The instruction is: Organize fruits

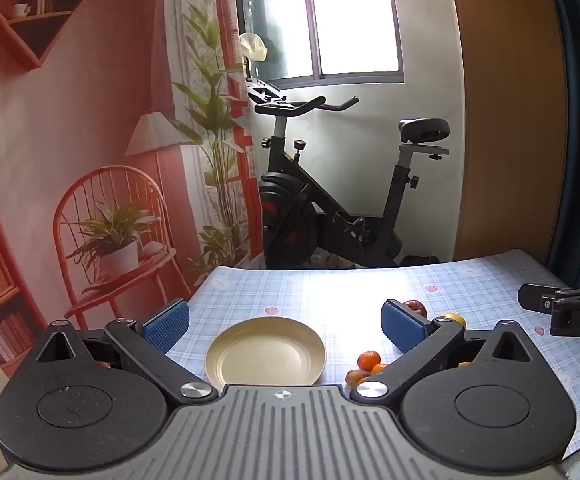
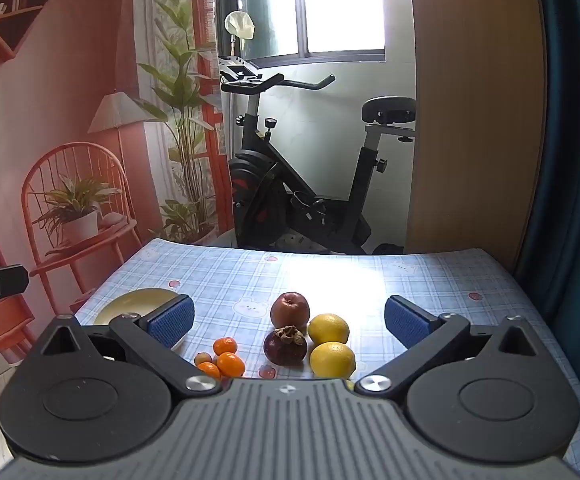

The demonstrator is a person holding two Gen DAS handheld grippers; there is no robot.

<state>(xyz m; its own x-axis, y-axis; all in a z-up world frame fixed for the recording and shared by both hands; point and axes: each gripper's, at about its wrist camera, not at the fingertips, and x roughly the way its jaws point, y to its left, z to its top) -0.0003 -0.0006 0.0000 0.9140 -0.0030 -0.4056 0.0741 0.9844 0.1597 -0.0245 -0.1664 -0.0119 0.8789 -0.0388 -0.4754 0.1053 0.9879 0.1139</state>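
Observation:
A pale yellow plate (image 1: 265,351) lies empty on the checked tablecloth, between the jaws of my open left gripper (image 1: 286,322); it also shows in the right wrist view (image 2: 136,300). To its right lie fruits: a red apple (image 2: 290,309), a dark mangosteen (image 2: 285,346), two lemons (image 2: 328,328) (image 2: 332,359), and small oranges (image 2: 225,346) (image 2: 230,363) (image 2: 209,369). My right gripper (image 2: 290,322) is open above the fruits, holding nothing. In the left wrist view the oranges (image 1: 368,360), apple (image 1: 415,307) and a lemon (image 1: 453,318) show beside the right finger.
The table (image 2: 409,280) has its far edge toward an exercise bike (image 2: 309,184) under a window. A wall backdrop with a printed chair and plants is on the left. A wooden panel and blue curtain (image 2: 569,160) stand on the right. The right gripper's finger shows in the left wrist view (image 1: 561,304).

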